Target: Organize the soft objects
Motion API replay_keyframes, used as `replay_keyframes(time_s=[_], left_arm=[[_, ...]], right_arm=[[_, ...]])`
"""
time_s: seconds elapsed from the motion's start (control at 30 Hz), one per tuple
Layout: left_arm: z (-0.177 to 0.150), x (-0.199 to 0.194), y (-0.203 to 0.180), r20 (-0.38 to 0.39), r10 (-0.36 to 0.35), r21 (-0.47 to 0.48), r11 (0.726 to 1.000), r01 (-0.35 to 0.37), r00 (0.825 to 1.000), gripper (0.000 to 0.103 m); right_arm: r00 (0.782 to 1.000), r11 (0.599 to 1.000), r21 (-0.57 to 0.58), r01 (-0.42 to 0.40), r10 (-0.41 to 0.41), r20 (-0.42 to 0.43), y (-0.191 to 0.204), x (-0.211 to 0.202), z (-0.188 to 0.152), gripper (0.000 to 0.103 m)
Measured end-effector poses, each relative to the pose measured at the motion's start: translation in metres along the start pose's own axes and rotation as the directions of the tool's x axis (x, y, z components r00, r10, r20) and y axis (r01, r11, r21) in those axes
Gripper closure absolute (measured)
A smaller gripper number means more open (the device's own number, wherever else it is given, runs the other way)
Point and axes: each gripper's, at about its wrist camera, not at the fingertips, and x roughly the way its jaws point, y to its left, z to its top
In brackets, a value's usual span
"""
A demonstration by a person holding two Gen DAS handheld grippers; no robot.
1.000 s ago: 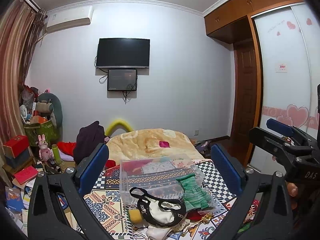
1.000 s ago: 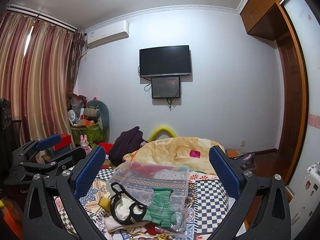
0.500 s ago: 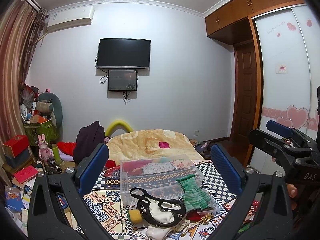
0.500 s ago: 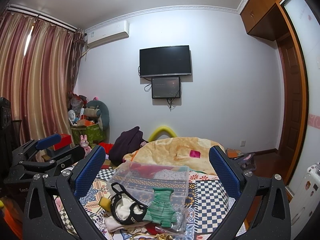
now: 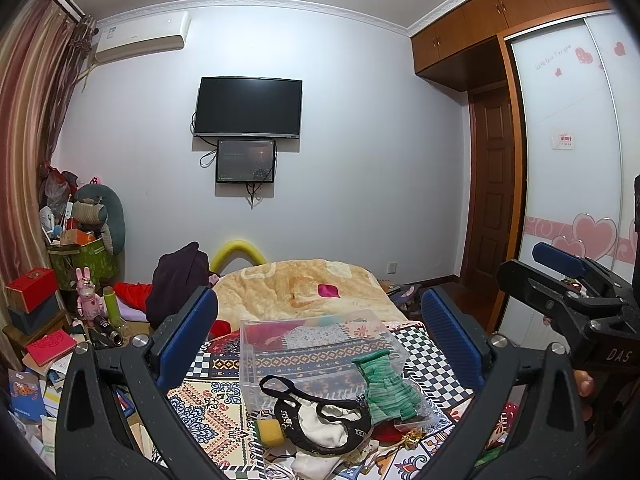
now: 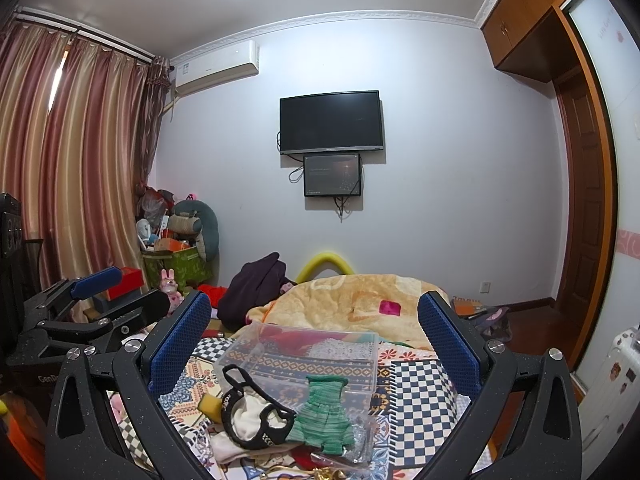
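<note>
A clear plastic box (image 5: 316,350) (image 6: 304,354) stands on the patterned bedspread. In front of it lies a pile of soft items: a black and white undergarment (image 5: 320,420) (image 6: 252,412), a green knitted garment (image 5: 386,384) (image 6: 324,412) and a yellow sponge (image 5: 270,432) (image 6: 208,402). My left gripper (image 5: 320,340) is open and empty, held above and short of the pile. My right gripper (image 6: 314,336) is also open and empty, beside the left one. Each gripper shows at the edge of the other's view.
A yellow blanket (image 5: 304,292) covers the far end of the bed (image 6: 420,384). Dark clothing (image 5: 176,276) lies at its left. Boxes, toys and books (image 5: 52,320) crowd the floor at the left. A wardrobe (image 5: 576,160) and a door stand at the right.
</note>
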Motion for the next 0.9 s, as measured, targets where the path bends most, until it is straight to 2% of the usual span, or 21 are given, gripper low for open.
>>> replay_keyframes(time_s=[0.6,0.8,0.9], left_arm=[[-0.002,0.002,0.0,-0.005,-0.004,-0.005,1.0,0.004,1.0,0.0],[-0.008,0.011,0.001,-0.027,-0.001,-0.007,1.0,0.001,1.0,0.0],[-0.013,0.017,0.005,-0.058,0.001,-0.017,1.0,-0.002,0.998,0.0]], right_arm=[[1.0,1.0,-0.002,-0.001,0.001,0.002,0.0,0.0,0.0,0.0],[1.0,1.0,-0.001,-0.002,0.002,-0.013,0.0,0.004,-0.003,0.0],[0.999,1.0,-0.004,-0.018,0.018,-0.046,0.001,0.011,-0.008,0.0]])
